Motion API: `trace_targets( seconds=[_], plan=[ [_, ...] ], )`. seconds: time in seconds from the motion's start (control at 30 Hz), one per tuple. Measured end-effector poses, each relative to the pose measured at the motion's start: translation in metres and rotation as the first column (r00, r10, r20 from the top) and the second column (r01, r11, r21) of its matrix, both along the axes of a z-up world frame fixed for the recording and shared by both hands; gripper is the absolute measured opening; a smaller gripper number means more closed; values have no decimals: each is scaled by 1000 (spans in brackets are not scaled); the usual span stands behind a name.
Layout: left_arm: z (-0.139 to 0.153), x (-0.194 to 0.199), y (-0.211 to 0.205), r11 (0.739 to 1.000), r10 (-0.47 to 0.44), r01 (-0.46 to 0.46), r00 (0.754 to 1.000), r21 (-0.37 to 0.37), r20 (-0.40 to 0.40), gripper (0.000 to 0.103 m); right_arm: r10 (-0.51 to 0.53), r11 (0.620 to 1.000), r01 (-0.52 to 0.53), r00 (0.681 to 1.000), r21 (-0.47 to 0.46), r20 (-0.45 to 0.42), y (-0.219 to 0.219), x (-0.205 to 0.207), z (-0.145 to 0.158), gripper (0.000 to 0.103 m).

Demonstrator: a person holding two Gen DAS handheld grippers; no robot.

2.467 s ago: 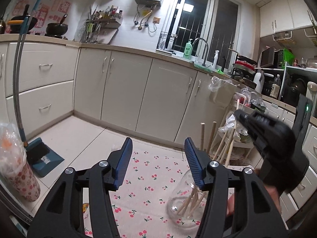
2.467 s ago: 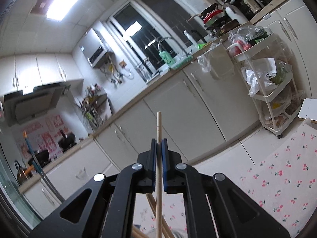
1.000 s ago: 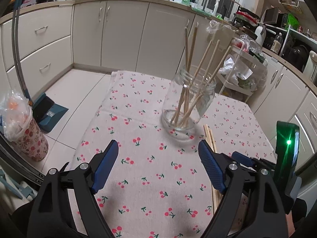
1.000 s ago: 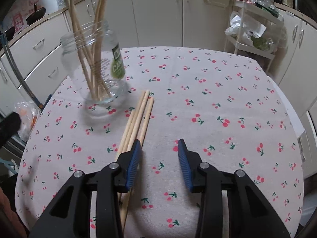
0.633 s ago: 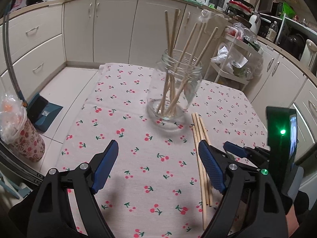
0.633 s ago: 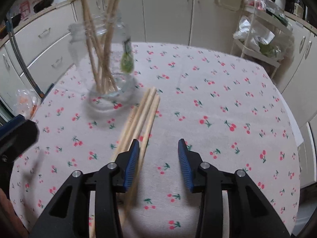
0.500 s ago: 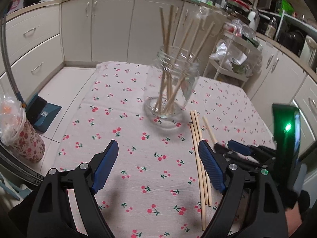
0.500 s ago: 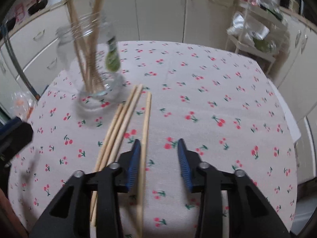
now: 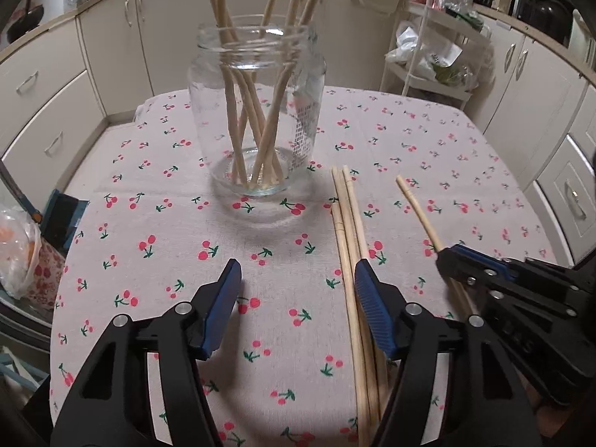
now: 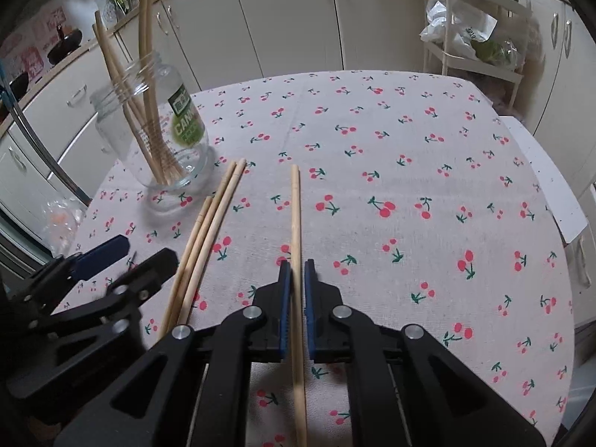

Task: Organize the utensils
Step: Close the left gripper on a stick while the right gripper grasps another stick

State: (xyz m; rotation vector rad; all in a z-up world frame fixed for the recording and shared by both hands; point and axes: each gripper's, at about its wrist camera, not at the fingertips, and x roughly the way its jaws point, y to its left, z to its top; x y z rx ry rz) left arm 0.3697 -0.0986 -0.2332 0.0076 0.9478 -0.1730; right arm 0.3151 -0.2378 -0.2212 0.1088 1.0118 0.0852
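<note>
Cherry-print tablecloth covers table amid cream kitchen cabinets.

soft even indoor light, faint shadow under the jar (fisheye bends the edges), left gripper motion-blurred.

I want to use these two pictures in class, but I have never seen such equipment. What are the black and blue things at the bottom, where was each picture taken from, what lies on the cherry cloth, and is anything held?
A person holds one pair of tongs in each hand; a camera on each looks along its fingers. In the left wrist view, the left tongs are closing with nothing between them. In the right wrist view, the right tongs are shut on one wooden chopstick. On the cherry-print tablecloth stands a glass jar holding more chopsticks, with three loose chopsticks lying beside it.
</note>
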Motion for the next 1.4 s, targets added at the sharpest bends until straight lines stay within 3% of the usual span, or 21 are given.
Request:
trace_targets(
  seconds=[0.13, 0.23, 0.37, 0.43, 0.63, 0.73, 0.8, 0.83, 0.9, 0.93, 0.97, 1.2, 1.4],
  plan=[
    [-8, 7, -4, 999, 13, -12, 1000, 30, -11, 59, 4, 1000, -4, 1000, 13, 6, -1, -1, 0, 7],
    [-9, 8, -8, 997, 12, -13, 1000, 81, 7, 52, 9, 1000, -9, 1000, 4, 8, 0, -3, 1, 7],
    [-5, 9, -4, 996, 21, -20, 1000, 83, -9, 17, 34, 999, -34, 999, 7, -2, 4, -8, 1, 7],
    [-4, 7, 2, 997, 10, -8, 1000, 78, -24, 12, 51, 999, -51, 999, 16, -17, 6, -11, 2, 7],
    [-3, 12, 16, 1000, -18, 19, 998, 15, -66, 11, 35, 999, -35, 999, 12, -29, 8, 0, 1, 7],
    [-3, 18, 14, 999, -14, 16, 998, 30, -65, 13, 37, 999, -37, 999, -3, -16, 12, 12, 1, 17],
    [-3, 20, 8, 999, -15, 18, 998, 46, -59, 18, 43, 999, -43, 999, -28, -9, 16, 19, 1, 29],
    [-4, 21, 4, 998, -15, 18, 998, 61, -53, 20, 45, 998, -45, 999, -47, -2, 19, 23, 1, 30],
    [-4, 20, -4, 995, -21, 24, 999, 93, -36, 20, 50, 996, -49, 999, -73, 7, 23, 26, -1, 27],
    [-4, 19, -6, 995, -31, 34, 999, 95, -30, 13, 49, 995, -48, 999, -83, 7, 24, 27, -1, 22],
    [-4, 18, -9, 994, -45, 48, 999, 96, -26, 7, 52, 996, -52, 999, -79, 2, 24, 27, -1, 6],
    [-2, 9, -16, 975, -160, 161, 987, 153, -21, 5, 52, 998, -53, 998, -15, -29, 12, 11, 1, 6],
    [1, 13, -6, 977, -168, 174, 984, 123, -63, 5, 62, 998, -63, 997, -25, -47, 13, 17, 1, 8]
  ],
)
